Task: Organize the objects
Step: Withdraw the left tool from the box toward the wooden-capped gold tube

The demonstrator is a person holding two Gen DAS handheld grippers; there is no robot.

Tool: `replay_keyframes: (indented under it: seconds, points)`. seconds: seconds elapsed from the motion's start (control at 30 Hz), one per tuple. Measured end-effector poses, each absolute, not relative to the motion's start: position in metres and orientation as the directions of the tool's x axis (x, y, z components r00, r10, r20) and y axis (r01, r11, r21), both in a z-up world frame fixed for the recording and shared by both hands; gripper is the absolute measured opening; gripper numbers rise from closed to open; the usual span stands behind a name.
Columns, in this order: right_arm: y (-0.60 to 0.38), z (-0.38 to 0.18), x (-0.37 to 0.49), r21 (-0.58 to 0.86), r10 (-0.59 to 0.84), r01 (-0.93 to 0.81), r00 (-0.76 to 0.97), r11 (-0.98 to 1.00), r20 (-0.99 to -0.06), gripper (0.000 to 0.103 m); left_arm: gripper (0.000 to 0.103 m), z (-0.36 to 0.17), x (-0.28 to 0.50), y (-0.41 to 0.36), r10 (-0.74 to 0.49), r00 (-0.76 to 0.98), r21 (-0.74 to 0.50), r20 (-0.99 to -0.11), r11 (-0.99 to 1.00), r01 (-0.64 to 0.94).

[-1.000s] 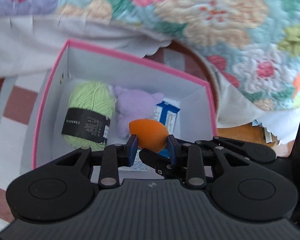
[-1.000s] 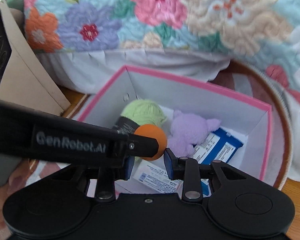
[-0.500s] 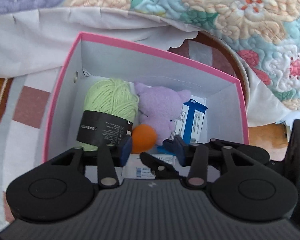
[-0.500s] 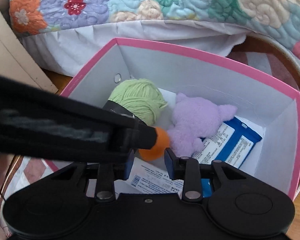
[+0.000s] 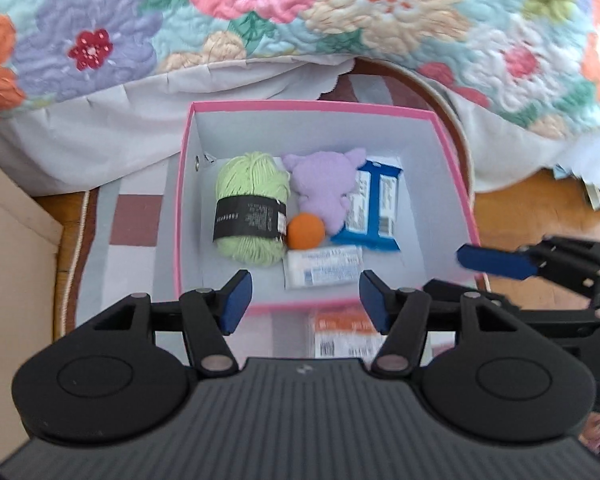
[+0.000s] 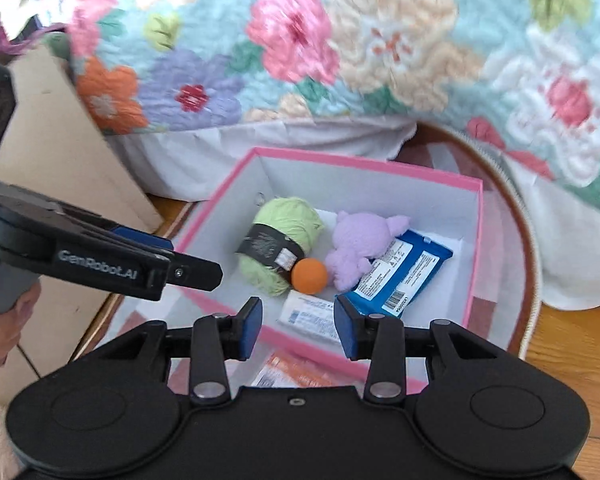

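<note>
With the orange ball (image 5: 305,231) lying in the pink box (image 5: 452,184) beside the yarn (image 5: 249,196), you are opening both empty tongs, left (image 5: 305,295) and right (image 6: 297,327), so keep them clear of the rim.

A quilted floral bedspread in pale blue with pink, lilac, orange and cream flowers (image 5: 300,12) fills the upper field. Below its edge hangs a plain white bed skirt (image 5: 100,132). Floor is warm brown wood (image 6: 580,360). A grey, white and maroon checked rug with a brown border (image 5: 112,216) lies on it. A beige cardboard panel (image 6: 60,128) stands at left. Lighting is soft and daylight-like.
</note>
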State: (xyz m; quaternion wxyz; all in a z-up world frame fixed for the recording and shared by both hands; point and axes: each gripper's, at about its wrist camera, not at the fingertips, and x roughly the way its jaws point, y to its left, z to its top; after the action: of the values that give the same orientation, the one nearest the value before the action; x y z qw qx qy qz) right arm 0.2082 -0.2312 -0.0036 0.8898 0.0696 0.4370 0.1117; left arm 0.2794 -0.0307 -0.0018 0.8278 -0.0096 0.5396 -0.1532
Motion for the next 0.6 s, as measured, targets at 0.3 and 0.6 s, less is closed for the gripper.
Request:
replay_keyframes:
  seconds: [0.3, 0.6]
  points:
    - [-0.217, 0.050, 0.131, 0.214, 0.292, -0.199, 0.634, 0.956, -0.716, 0.047, 0.062, 0.053, 0.219, -0.017, -0.288, 0.376, -0.191, -0.881, 0.942, 0.274]
    - [-0.222, 0.060, 0.068, 0.197, 0.311, -0.246, 0.632, 0.949, -0.710, 0.061, 0.063, 0.069, 0.162, -0.010, -0.311, 0.366, -0.226, -0.877, 0.940, 0.257]
